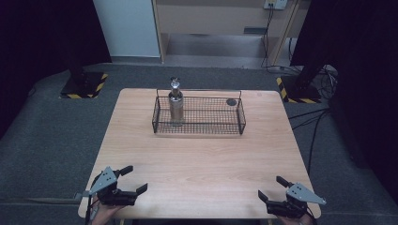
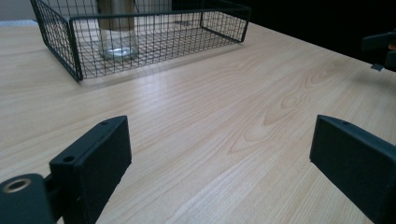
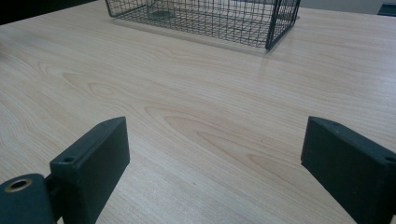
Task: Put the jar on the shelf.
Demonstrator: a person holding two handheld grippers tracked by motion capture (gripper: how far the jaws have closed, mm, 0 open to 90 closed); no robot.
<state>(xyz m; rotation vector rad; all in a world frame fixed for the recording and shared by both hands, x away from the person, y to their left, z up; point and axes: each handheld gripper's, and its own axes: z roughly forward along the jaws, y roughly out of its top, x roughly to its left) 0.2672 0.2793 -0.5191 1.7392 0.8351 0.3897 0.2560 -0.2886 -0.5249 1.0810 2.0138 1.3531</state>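
I hold my left gripper low over the near left corner of the wooden surface, its jaws spread wide and pointed inward and away from me, with nothing between them. My right gripper sits at the near right corner in a mirrored pose, jaws equally wide apart and empty, angled toward the middle. The grey three-cornered plate on each one tips outward, and my hands come in from the bottom edge beneath them.

In the left gripper view my two black jaws frame bare wood grain, and my other gripper shows as a dark shape at the far right edge. In the right gripper view the jaws stand just as far apart over pale wood.

Well away from both grippers, toward the far side of the surface, stands a black wire basket, long and shallow, with a handle rail along its back. Inside its left end a metal bottle stands upright, silver-bodied with a narrow neck and a dark top rising above the rim. From my left gripper view its clear, glassy base shows through the mesh. A small dark round thing lies in the basket's far right corner; I cannot tell what it is.

I can read no label or writing on the bottle or basket.
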